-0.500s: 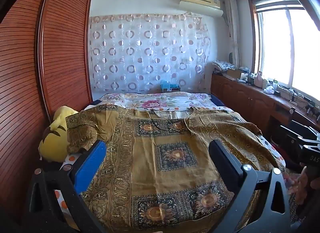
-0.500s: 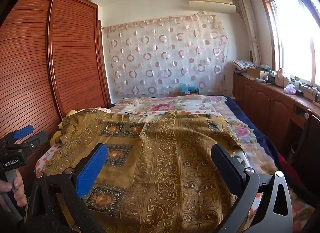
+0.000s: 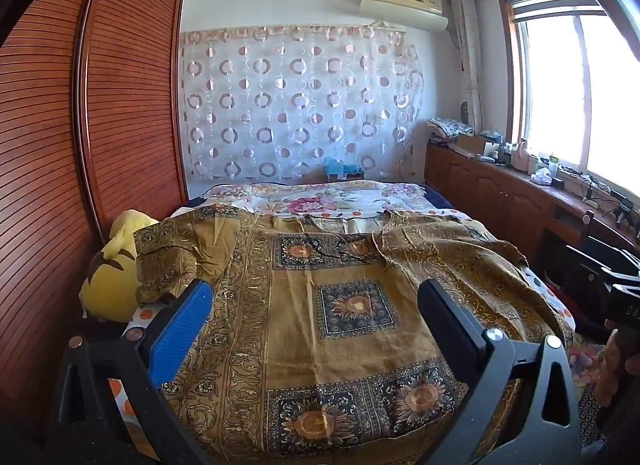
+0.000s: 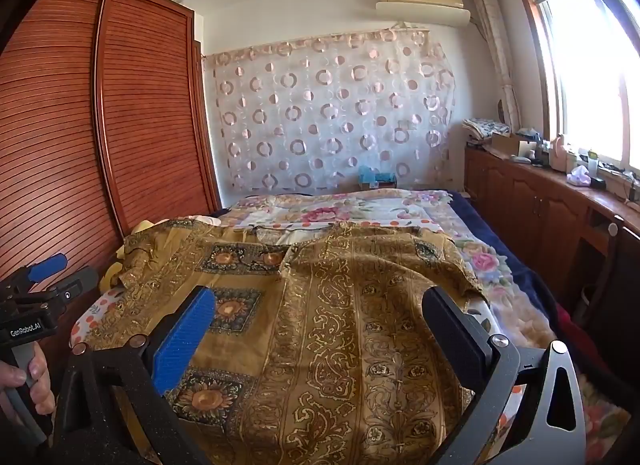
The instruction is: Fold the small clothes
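A mustard-gold patterned garment with dark sunflower squares (image 3: 320, 305) lies spread flat over the near half of a bed with a pink floral and orange-dotted cover (image 3: 320, 201). In the left wrist view its sleeve at 10 o'clock is folded back on itself beside a yellow plush toy with dark markings (image 3: 110, 281), which sits at the bed's edge against a tall reddish-brown louvred wooden wardrobe (image 3: 120, 105). The garment's other side is rumpled toward 2 o'clock, near the bed's far edge.

The left gripper (image 3: 316, 305) hovers above the cloth with its jaws spread wide, blue pad at 8 o'clock and black finger at 4 o'clock, nothing between them but the garment lying below. The right gripper (image 4: 320, 313) hangs likewise over the garment's other half, jaws fully apart and clasping nothing. In the right wrist view a person's hand (image 4: 28, 381) at 8 o'clock grips the left tool's handle.

Beyond the bed, at 12 o'clock, a sheer white curtain with brown rings (image 3: 296, 105) covers the wall, with a cream wall air conditioner (image 3: 402, 5) above it. At 3 o'clock a brown wooden cabinet counter (image 3: 500, 193) cluttered with small items runs beneath a bright window (image 3: 568, 93).
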### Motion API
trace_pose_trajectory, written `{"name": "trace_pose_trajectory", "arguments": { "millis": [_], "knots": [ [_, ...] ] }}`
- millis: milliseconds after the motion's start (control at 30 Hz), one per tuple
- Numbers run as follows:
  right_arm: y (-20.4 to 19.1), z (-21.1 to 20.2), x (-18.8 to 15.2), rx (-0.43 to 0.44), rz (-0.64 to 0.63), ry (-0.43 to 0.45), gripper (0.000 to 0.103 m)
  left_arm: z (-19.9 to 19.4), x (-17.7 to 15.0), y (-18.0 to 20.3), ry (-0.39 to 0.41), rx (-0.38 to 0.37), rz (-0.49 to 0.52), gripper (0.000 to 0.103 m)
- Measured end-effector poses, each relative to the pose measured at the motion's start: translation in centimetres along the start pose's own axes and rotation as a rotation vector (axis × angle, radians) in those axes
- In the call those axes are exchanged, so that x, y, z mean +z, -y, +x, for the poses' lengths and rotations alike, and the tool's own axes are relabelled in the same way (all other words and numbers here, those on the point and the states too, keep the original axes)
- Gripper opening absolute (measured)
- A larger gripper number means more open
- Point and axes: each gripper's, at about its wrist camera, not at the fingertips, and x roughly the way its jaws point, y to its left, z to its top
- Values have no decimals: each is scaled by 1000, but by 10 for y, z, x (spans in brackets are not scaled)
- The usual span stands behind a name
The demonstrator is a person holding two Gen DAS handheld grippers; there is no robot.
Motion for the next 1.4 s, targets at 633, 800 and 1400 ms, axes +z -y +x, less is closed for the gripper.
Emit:
{"name": "trace_pose_trajectory", "arguments": {
  "millis": [633, 800, 1400],
  "knots": [
    [0, 10, -3, 0, 5, -4, 103, 4, -4, -1, -2, 2, 1, 103],
    [0, 10, -3, 0, 6, -4, 103, 4, -3, -1, -3, 2, 1, 103],
    [1, 10, -4, 2, 7, -4, 103, 7, -7, -3, -5, 7, 2, 103]
  ]
}}
